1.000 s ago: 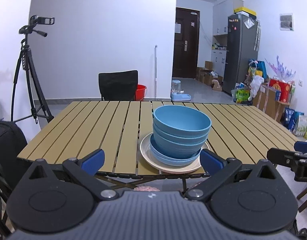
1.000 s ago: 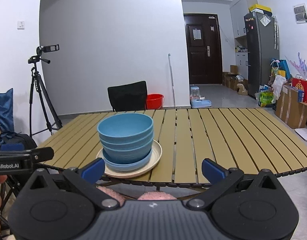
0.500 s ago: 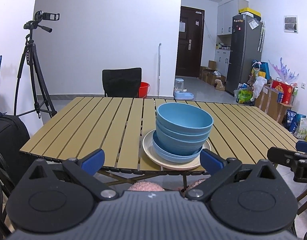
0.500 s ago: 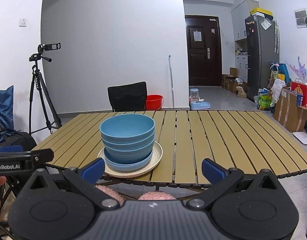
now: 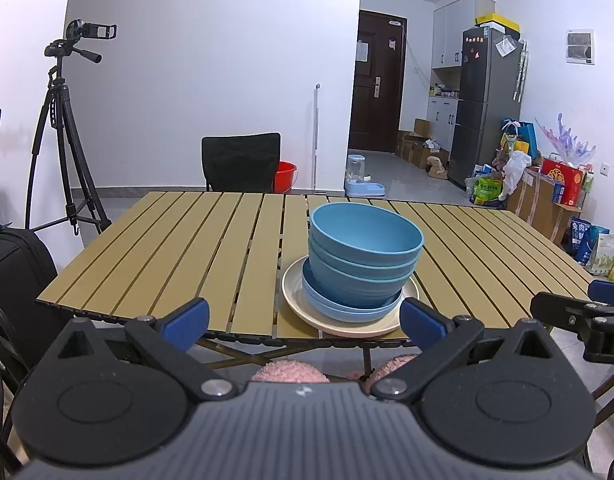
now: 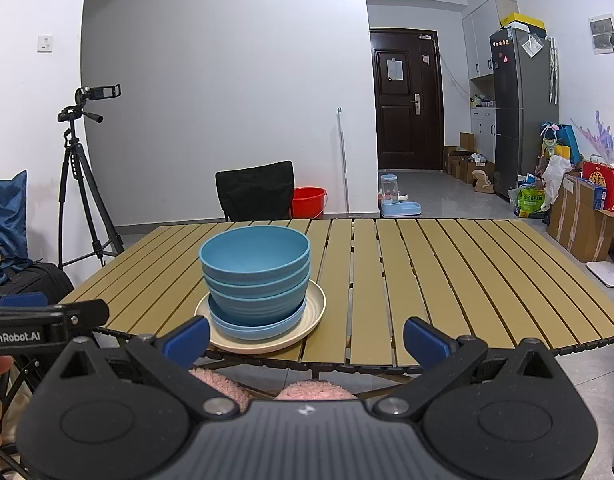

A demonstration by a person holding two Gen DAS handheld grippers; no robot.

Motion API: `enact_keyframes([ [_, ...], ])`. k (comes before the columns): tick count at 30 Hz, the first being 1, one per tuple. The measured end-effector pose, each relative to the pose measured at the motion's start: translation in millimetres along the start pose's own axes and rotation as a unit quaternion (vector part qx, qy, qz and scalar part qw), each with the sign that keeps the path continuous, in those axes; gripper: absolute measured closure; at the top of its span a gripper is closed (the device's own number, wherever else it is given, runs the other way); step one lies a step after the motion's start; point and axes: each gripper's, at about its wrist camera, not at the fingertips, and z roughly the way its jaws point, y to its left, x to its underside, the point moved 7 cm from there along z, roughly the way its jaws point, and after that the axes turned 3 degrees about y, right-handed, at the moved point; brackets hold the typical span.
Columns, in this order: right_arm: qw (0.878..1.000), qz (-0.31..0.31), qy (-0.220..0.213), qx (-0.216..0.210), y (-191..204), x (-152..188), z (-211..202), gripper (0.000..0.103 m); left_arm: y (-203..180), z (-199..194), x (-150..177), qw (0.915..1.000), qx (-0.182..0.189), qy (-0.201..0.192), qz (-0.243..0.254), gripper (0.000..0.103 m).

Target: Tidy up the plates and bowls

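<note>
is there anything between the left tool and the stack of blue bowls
Nothing visible. The left tool is open and short of the table's near edge, and only bare slatted table and the cream plate rim lie before the blue bowls.

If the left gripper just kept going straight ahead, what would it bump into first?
Probably the stack of blue bowls on the cream plate, near the table edge. The open left gripper points roughly there, though depth is hard to judge.
</note>
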Motion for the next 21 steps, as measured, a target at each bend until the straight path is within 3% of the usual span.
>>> enact_keyframes([
  [21, 1.0, 0.0, 0.0, 0.0, 0.7, -0.1, 0.1, 0.0, 0.8, -0.1, -1.1, 1.0, 0.006, -0.003, 0.002, 0.0],
])
